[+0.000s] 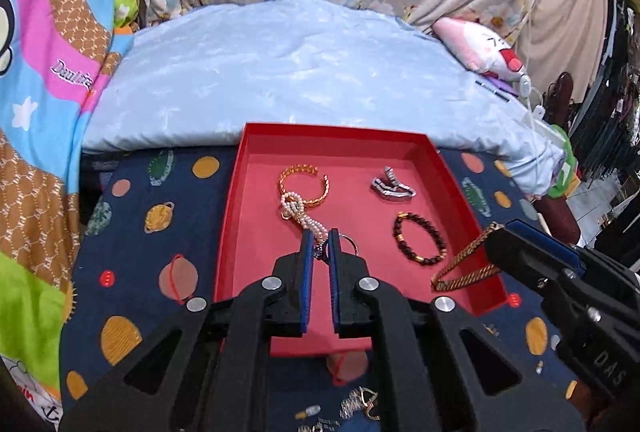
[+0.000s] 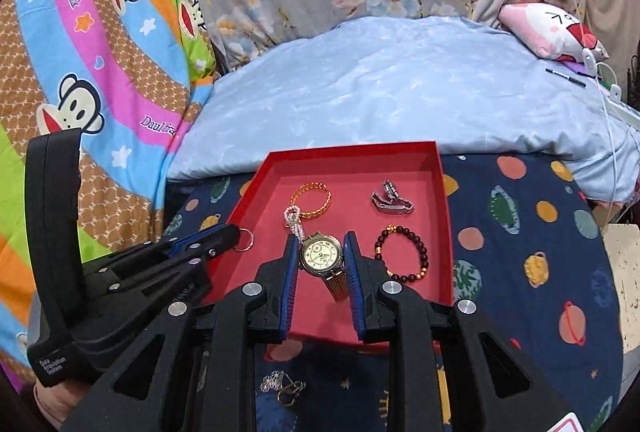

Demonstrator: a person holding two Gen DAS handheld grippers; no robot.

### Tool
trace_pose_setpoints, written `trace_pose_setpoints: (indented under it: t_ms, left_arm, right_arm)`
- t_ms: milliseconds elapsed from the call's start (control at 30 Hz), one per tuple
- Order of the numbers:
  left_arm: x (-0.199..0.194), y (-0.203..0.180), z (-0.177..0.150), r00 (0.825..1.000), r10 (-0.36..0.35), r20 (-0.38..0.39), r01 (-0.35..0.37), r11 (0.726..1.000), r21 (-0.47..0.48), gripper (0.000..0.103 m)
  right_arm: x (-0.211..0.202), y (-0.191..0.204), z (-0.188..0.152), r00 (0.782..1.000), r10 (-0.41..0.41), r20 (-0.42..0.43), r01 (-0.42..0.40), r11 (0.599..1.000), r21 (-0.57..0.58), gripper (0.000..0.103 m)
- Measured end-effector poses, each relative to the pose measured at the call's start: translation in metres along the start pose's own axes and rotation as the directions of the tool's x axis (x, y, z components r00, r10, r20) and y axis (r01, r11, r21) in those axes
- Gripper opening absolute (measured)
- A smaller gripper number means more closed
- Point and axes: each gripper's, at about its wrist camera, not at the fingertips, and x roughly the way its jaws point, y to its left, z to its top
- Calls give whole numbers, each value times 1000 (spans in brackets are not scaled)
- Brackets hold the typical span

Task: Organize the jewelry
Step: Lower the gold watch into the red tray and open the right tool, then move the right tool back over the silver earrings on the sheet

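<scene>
Left wrist view: the left gripper (image 1: 319,238) has its fingers pinching a pearl keychain (image 1: 298,212) low over the red tray (image 1: 256,167), apparently to lay it at 6 o'clock of the gold bangle (image 1: 304,185).

Right wrist view: the right gripper (image 2: 322,250) has its fingers clamping a gold watch (image 2: 322,256) by its case, band dangling free above the tray's near edge, at 9 o'clock of the bead bracelet (image 2: 402,252).

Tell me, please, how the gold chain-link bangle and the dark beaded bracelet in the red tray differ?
The gold bangle is an open cuff of bright chain links with a gap in its ring; the beaded bracelet is a closed loop of dark round beads with a few gold ones. The bangle lies toward the tray's far left, with the pearl strand against it; the beaded bracelet lies nearer, on the right, touching nothing. Both lie flat on the red tray floor, ungripped.
</scene>
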Motion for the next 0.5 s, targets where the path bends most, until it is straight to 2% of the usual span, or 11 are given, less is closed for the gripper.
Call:
trace_pose_setpoints:
  t_ms: [267, 433, 467, 500]
  left_arm:
    - [35, 4, -9, 998, 7, -65, -7, 1000, -4, 7]
    - [42, 7, -14, 996, 40, -75, -41, 999, -8, 7]
    - [41, 8, -15, 996, 47, -77, -48, 999, -9, 13]
    - [41, 9, -15, 995, 56, -81, -57, 998, -10, 28]
  right_arm:
    - [37, -7, -4, 998, -26, -53, 26, 1000, 1, 22]
    - [43, -8, -5, 998, -40, -46, 40, 999, 2, 22]
    - [42, -8, -5, 998, -49, -36, 48, 999, -4, 22]
    - [40, -7, -4, 998, -60, -28, 59, 998, -10, 22]
